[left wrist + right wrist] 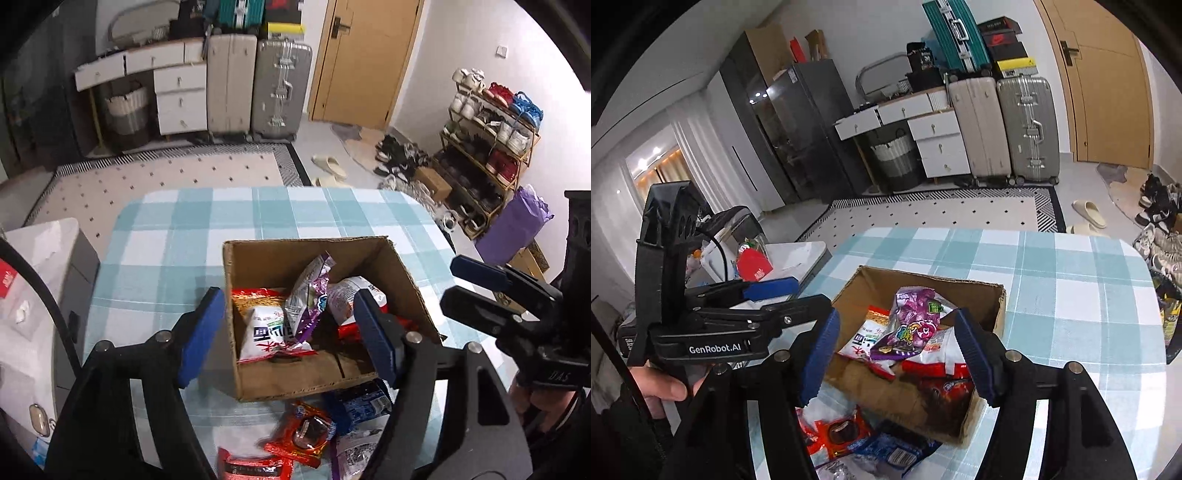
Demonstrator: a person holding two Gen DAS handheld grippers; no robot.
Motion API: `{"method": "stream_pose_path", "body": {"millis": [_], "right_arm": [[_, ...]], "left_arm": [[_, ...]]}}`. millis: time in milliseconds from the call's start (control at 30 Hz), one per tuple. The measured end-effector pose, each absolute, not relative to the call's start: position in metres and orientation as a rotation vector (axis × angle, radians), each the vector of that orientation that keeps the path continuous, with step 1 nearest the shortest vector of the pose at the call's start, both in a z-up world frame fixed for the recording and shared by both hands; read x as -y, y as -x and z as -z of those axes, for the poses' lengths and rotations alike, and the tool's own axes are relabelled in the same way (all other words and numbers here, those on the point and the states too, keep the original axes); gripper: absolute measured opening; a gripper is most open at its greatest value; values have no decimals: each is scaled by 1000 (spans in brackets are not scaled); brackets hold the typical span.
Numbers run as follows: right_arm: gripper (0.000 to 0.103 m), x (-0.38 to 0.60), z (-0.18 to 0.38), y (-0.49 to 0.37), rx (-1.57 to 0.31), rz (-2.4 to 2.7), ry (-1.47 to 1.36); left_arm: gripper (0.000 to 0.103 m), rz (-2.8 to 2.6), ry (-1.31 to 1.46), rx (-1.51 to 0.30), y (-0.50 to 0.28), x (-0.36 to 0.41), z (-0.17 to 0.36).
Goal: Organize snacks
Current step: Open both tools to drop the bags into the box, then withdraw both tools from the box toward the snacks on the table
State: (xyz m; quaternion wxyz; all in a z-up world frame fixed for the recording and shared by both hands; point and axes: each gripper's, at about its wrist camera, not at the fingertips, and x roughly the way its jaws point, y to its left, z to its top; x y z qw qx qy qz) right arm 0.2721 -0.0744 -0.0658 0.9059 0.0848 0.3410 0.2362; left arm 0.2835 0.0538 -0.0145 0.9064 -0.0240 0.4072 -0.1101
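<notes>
Nearest the lens: left gripper, blue fingers spread, nothing between the pads, hanging over the near end of the cardboard box. Right gripper same story: fingers apart, pinching nothing, over the box's near wall. In the left wrist view the right gripper comes in at 3 o'clock; in the right wrist view the left one sits at 9 o'clock with a hand on its grip. Box sits mid-desk on the teal-checked desk, top open. Inside: purple snack bag upright-ish in the middle, white packet with red trim at its 7 o'clock, another white-and-red packet at its 3 o'clock. Loose snacks on the desk just outside the near wall, 6 o'clock of the box: red chocolate-pie packet, blue packet beside it, a further red one at frame bottom.
</notes>
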Motion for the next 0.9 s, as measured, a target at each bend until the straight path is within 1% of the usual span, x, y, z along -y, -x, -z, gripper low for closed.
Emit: {"method": "stream_pose_path", "body": {"millis": [67, 100, 200, 300, 533, 567, 633, 800, 900], "right_arm": [[66, 75, 65, -265, -701, -489, -177], [66, 76, 64, -261, -698, -490, -177], [71, 76, 62, -247, -679, -497, -176], [74, 76, 59, -230, -649, -503, -168], [75, 71, 51, -189, -586, -547, -150], [76, 70, 49, -182, -573, -552, -143], [84, 70, 47, -169, -553, -560, -144], [85, 70, 44, -135, -497, -575, -144], [91, 74, 46, -118, -483, -572, -160]], "left_arm": [[71, 214, 52, -829, -273, -57, 11], [73, 217, 58, -827, -269, -59, 9], [78, 226, 67, -818, -254, -62, 5], [78, 223, 59, -795, -237, -62, 1], [79, 249, 66, -783, -197, -57, -2], [79, 251, 62, -779, -191, -55, -3], [80, 254, 58, -762, -180, -54, -4], [81, 257, 52, -733, -152, -50, -7], [81, 262, 45, -715, -137, -49, -7]]}}
